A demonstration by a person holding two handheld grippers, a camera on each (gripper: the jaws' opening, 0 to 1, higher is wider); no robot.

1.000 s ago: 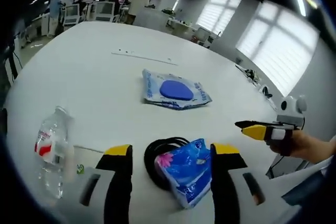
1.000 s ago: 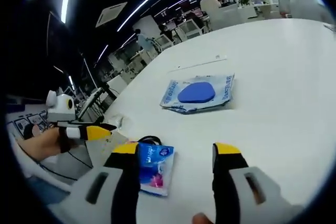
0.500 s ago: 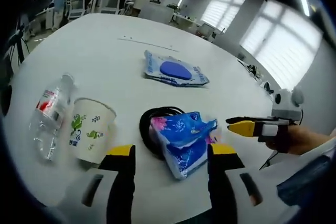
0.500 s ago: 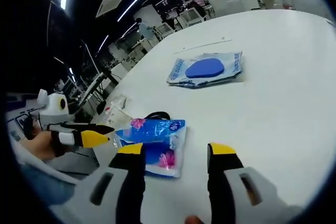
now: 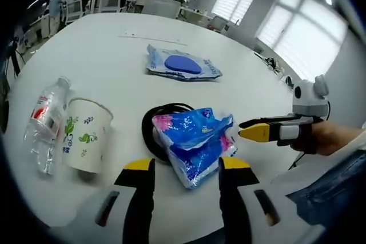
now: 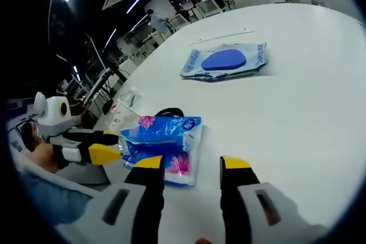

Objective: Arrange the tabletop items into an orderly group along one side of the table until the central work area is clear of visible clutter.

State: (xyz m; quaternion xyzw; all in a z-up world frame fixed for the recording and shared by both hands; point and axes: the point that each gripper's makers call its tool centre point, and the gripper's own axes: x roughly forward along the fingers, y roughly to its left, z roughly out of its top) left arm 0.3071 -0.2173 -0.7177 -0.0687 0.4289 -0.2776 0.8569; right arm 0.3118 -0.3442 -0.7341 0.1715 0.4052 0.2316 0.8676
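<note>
Left tongs: jaws apart, nothing between them, hovering over the near edge of the white worktop. Just past the tips lies a blue tissue pack with pink flower print, crinkled plastic, resting partly on a coiled black cable. Right tongs come in from the right in the left gripper view, yellow tips close together beside the pack's right edge; contact hard to judge.

Right tongs in their own view: jaws spread, empty, with the tissue pack just ahead of the left jaw. Left tongs show at the pack's left edge, held by a hand.

Left of the pack: a paper cup with green leaf print, upright, and touching or just beside it a clear water bottle with red label, lying flat. Farther out, well apart, a flat clear packet with a blue oval item inside; packet text unreadable. In the right gripper view the cable is mostly hidden behind the pack, and the cup and bottle are a blur.

Versus 1.0 s ago: left camera pulled back; the cup now shows whole, and the right tongs sit nearer the pack.
</note>
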